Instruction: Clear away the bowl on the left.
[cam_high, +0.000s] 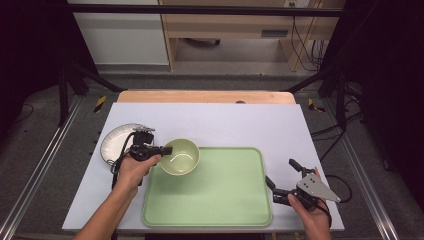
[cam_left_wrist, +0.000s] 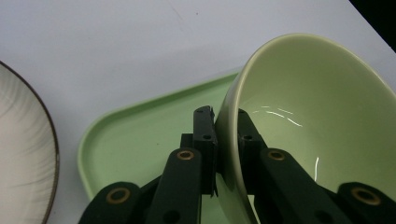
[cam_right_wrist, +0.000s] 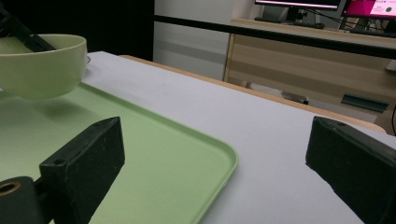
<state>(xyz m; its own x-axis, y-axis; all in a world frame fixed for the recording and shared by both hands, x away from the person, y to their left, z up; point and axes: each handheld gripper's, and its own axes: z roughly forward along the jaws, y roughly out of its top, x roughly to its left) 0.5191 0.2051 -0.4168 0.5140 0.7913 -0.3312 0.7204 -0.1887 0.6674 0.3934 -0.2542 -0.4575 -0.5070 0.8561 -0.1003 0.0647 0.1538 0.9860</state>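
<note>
I had the left gripper (cam_high: 165, 150) with fingers clamped on the green bowl's (cam_high: 180, 156) rim, lifted over the tray's (cam_high: 250, 215) upper-left corner; setting it down remained. The right gripper (cam_high: 281, 180) waited, fingers apart.

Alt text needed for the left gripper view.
The left gripper pinches the rim of a pale green bowl, one black jaw inside and one outside, above a green tray on a white table. A white plate shows at left.

The shallow pale-green plastic tray (cam_high: 215, 200) lies bare across its middle and near side, with only the glossy pale-green bowl (cam_high: 181, 156) over its far-left corner, near the white ridged plate (cam_high: 113, 142).
</note>
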